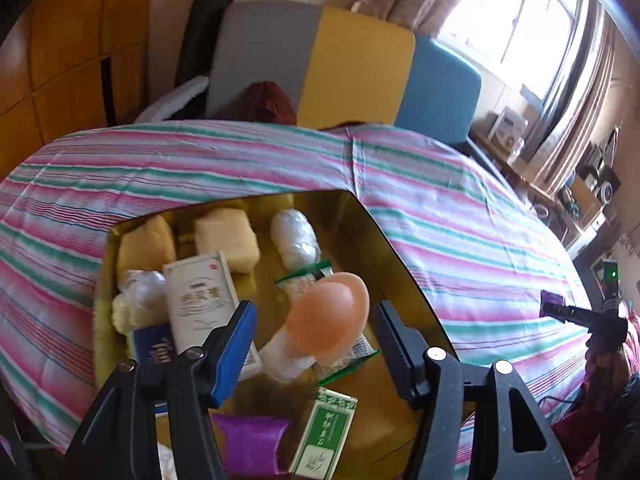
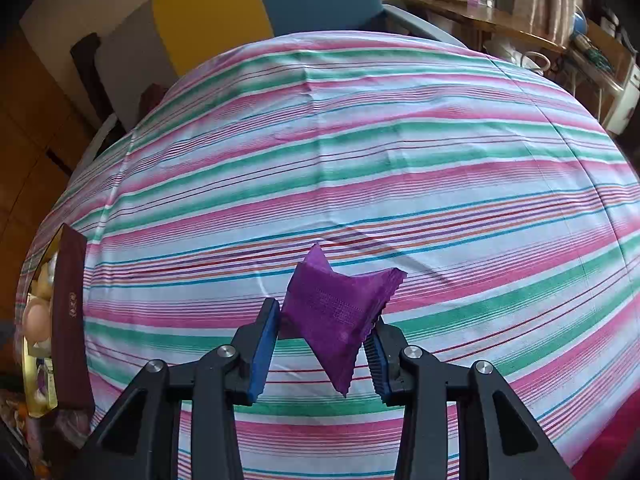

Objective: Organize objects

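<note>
Hovering above the gold-lined box [image 1: 404,248], the left gripper [image 1: 312,344] has its jaws parted with nothing between the pads; a peach-coloured egg-shaped piece [image 1: 330,316] lies in the box beneath the gap. The right gripper [image 2: 322,344] is clamped on a purple sachet [image 2: 336,312], which is held clear above the striped cloth [image 2: 360,140], tilted, with its crimped ends sticking out past the fingers.

The box sits at the left of the table, its maroon outer wall [image 2: 72,320] standing up from the cloth. To the right of that wall the cloth is bare all the way to the far edge and the right-hand edge, so the room on that side is wide open. The box's far rim and angled right rim are free of clutter too.

The cloth is striped pink, green and white, with a few creases. Behind the table stands a panel in grey, yellow and blue [image 1: 360,64], and beyond it a bright window [image 1: 516,28] with curtains and a cluttered wooden shelf [image 2: 480,20].

Counted in the box: two pale yellow blocks, one on the left [image 1: 146,246] and one beside it [image 1: 228,240]; two clear-wrapped white bundles [image 1: 294,238] [image 1: 140,292]; one white carton with lettering [image 1: 200,300]; one green and white carton [image 1: 326,432] near the front; one purple packet [image 1: 252,444] beside it; one blue packet [image 1: 154,344]; and one green-edged sachet [image 1: 308,276] partly under the egg-shaped piece.
</note>
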Motion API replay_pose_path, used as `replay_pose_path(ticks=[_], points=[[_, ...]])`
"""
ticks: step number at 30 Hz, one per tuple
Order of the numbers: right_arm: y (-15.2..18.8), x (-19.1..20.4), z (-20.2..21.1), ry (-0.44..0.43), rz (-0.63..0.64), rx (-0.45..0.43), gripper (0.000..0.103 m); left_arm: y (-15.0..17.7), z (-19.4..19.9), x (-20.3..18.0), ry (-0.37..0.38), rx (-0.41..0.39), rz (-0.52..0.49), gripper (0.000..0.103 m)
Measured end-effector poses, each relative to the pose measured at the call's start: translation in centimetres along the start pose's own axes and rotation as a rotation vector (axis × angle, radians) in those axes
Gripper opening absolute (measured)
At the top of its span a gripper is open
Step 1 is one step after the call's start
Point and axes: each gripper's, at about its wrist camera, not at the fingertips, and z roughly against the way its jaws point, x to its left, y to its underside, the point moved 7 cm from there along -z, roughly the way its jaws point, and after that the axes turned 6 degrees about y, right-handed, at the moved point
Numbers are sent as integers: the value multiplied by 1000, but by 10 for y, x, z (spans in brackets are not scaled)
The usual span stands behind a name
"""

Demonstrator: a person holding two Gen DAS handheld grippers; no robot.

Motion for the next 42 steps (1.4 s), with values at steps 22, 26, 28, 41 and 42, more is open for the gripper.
replay_pose_path(ticks=[22,26,28,41,42], points=[[126,365,58,-330,959,75,41,46,70,66,-79,-101,73,62],[137,370,28,-272,1010,154,42,51,69,69,-69,-95,84,62],[141,372,18,-243,1035,180,41,54,68,72,-65,-88,94,62],[153,371,-5,-202,1086,238,50,59,63,77,-72,-74,105,65],[154,370,-6,-203,1083,237,54,59,63,77,-77,-73,105,65]])
